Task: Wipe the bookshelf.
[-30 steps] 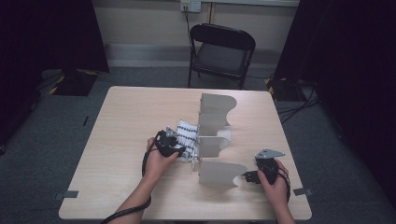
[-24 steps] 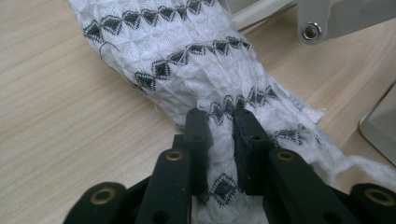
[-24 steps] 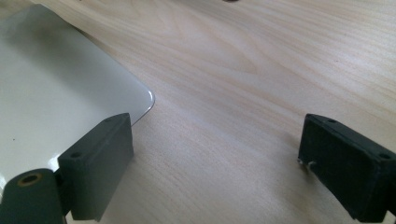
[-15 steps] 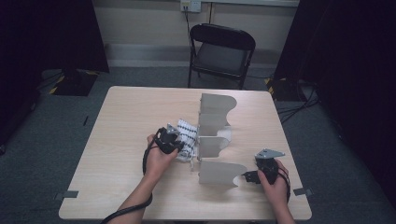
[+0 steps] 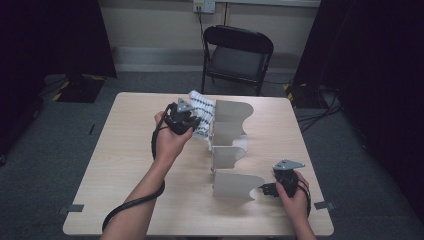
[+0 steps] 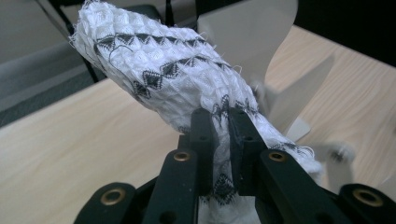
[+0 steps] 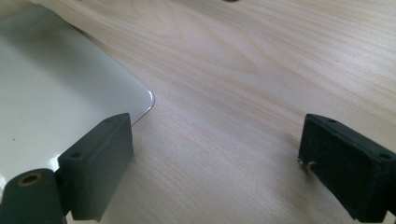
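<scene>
White waffle-weave cloth (image 6: 177,79) with black diamond-pattern bands, bunched into a roll; pinched between closed jaws of left gripper (image 6: 223,140), raised above table (image 5: 125,150) at 11 o'clock of beige rack (image 5: 227,145). Right gripper (image 7: 215,163) spread wide, empty, at 4 o'clock of rack.

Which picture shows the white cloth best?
The left gripper view: the cloth is close, its woven black pattern clear, pinched in the left claw. The high view shows it small, beside the hand.
</scene>
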